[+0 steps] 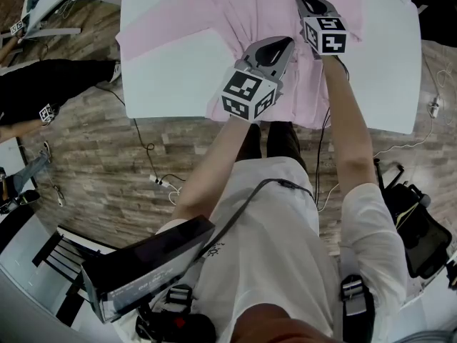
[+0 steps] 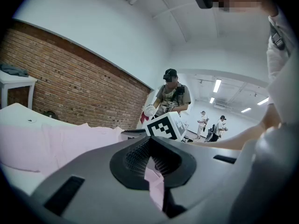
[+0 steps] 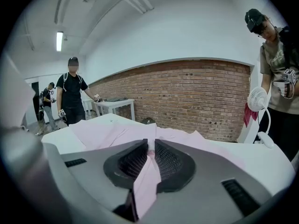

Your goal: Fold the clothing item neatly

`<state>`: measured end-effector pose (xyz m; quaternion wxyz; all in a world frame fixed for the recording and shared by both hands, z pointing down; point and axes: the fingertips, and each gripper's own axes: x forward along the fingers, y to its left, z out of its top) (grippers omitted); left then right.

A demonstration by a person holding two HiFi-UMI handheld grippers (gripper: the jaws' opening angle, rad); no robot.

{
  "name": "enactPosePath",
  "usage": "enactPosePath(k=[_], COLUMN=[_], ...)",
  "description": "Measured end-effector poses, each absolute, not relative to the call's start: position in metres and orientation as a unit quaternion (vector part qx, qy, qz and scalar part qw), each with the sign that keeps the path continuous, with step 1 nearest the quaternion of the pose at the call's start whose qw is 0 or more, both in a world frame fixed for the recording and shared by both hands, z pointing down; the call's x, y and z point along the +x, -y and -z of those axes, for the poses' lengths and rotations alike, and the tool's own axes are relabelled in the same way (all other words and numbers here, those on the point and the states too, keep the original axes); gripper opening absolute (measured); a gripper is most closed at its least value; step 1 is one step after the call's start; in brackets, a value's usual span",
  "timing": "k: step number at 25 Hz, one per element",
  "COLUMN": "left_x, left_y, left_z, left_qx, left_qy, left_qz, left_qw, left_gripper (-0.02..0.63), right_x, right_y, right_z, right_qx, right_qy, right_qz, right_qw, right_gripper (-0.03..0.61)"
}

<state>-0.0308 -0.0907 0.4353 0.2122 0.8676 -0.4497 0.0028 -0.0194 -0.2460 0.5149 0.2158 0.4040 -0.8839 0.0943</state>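
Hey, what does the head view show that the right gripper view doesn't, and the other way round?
Only the head view: the person's arms, the left tongs and right tongs together, and the wood floor. Only the right gripper view: its jaws pinching a fold of the pink garment, a brick wall, a small white fan and bystanders. Both: the garment spread on the white table.
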Motion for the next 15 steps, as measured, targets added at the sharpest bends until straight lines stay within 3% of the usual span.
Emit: enactPosePath(k=[15], left_x=[-0.038], left_y=[0.091], left_z=[-0.437], left_qx=[0.865], left_qy=[0.454], left_qz=[-0.004], left_qw=[0.213], left_gripper=[0.002], right_x=[-0.039], right_y=[0.239], right_z=[-0.519], right_qx=[0.385], right_qy=[0.892], right_qz=[-0.095], right_qw=[0.218], right_gripper=[0.051])
